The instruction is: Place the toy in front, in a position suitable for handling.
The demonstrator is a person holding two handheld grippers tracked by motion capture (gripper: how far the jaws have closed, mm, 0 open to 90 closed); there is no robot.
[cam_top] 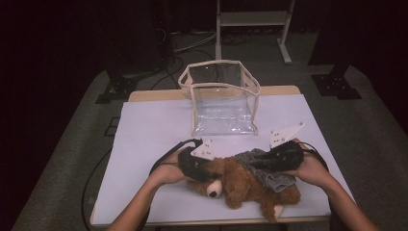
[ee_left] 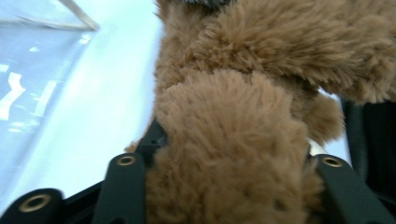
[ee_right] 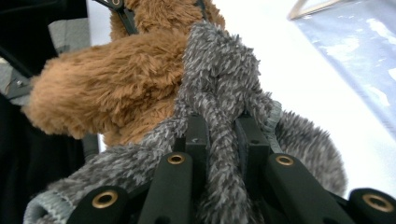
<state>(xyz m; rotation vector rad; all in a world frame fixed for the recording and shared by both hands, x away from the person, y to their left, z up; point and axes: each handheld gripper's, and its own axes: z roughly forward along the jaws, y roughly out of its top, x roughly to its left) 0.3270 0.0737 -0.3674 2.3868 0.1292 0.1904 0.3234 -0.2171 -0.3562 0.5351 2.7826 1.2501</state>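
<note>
**Grey knit pinched, brown plush clamped: dressing a teddy bear**

Grey, fuzzy knit is pinched between the narrowly closed jaws of the right gripper (ee_right: 223, 140): a fold of a small grey garment (ee_right: 219, 79) with a ribbed hem, bunched and soft. Just beyond the fold lies a limb of the teddy bear (ee_right: 107, 88), shaggy brown plush, touching the knit.

The left gripper (ee_left: 229, 154) is clenched on a thick, rounded lobe of the same bear (ee_left: 233, 140); pile bulges over both black jaws. Which part of the bear this is cannot be told from here.

In the high view the bear (cam_top: 240, 185) lies on its back at the near edge of the white table (cam_top: 144, 130), the garment (cam_top: 269, 173) draped over its middle. A clear, cream-trimmed plastic bag (cam_top: 221, 96) stands open behind the bear, well apart.

Risks, as judged:
- The right grip holds a thin fold only; stretchy knit may slide out under pull.
- The left grip bites compressible pile, so the bear may twist or slip free.
- The bear sits near the table edge; a tug toward the person could drag it off.
</note>
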